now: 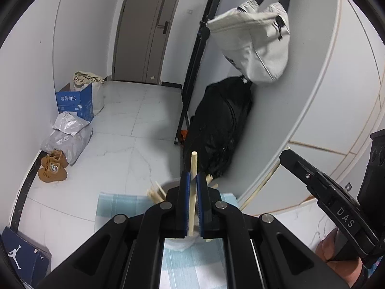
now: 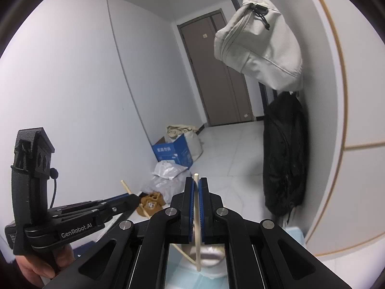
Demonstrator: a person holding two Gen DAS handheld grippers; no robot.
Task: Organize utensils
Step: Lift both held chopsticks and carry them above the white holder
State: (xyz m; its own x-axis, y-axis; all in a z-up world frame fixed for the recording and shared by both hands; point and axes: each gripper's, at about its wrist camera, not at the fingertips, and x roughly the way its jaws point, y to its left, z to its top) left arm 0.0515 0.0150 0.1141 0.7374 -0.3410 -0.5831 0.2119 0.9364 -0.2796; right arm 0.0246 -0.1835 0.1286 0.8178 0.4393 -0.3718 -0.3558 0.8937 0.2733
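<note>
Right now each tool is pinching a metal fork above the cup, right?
Not forks: each holds a wooden chopstick. The left tool pinches one chopstick in the left wrist view, and the right tool pinches another in the right wrist view, above the cup.

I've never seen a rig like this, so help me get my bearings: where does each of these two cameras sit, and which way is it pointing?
Left wrist view: sits on the left gripper, looking along its jaws, shut on a chopstick, down over a cup of chopsticks towards the door; the right gripper and a hand show.
Right wrist view: sits on the right gripper, jaws shut on a chopstick, facing the same door; the left gripper shows.
Shared: white bag, black backpack, blue box, brown shoes.
</note>
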